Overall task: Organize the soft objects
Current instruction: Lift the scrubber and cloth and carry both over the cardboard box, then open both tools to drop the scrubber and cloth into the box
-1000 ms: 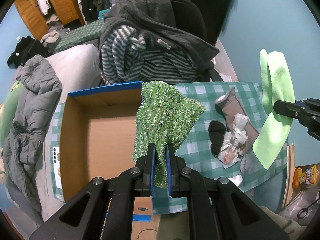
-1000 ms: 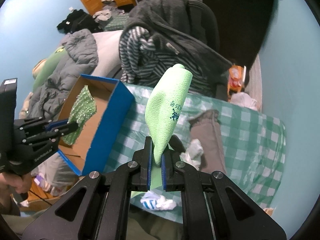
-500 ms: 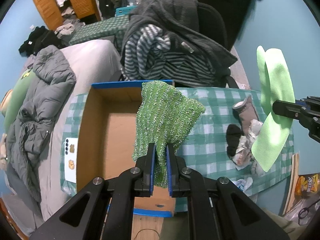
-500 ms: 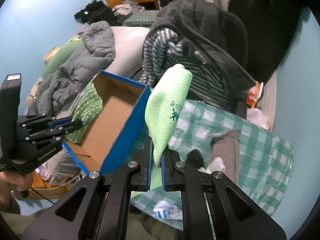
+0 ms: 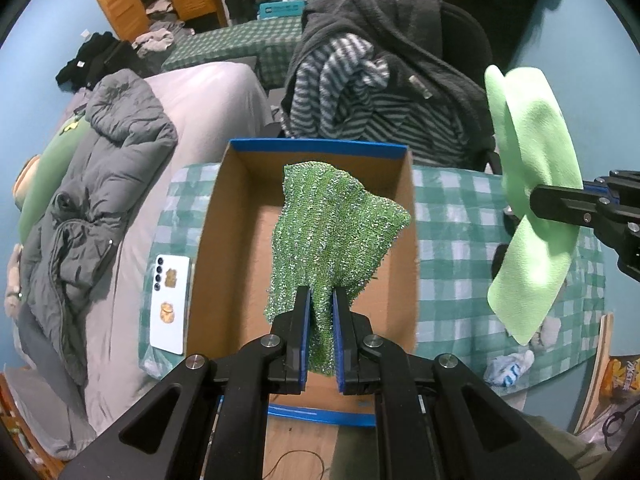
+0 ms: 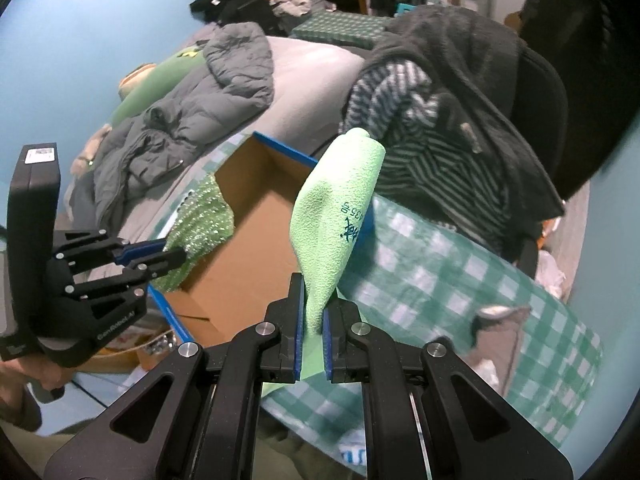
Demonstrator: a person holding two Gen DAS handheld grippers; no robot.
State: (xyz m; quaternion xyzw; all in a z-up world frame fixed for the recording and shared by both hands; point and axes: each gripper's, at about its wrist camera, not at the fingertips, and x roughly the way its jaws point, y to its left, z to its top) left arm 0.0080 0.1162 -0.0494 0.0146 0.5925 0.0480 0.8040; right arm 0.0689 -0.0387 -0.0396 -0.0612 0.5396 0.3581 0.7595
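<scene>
Over a checked tablecloth [image 5: 452,216], the left gripper [image 5: 321,300] is pinching a sparkly green cloth [image 5: 332,224] above the cardboard box [image 5: 224,216]; the right gripper [image 6: 311,320] is clamping a light green cloth [image 6: 340,216].

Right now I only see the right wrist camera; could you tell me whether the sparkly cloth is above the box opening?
Observer: Yes, the left gripper pinches the sparkly cloth directly above the box floor.
Operator: Is anything beside the box's far wall?
Observer: A white phone lies back-up on the checked tablecloth there.
Operator: And my pale cloth?
Observer: It hangs right of the box, above the tablecloth.
</scene>
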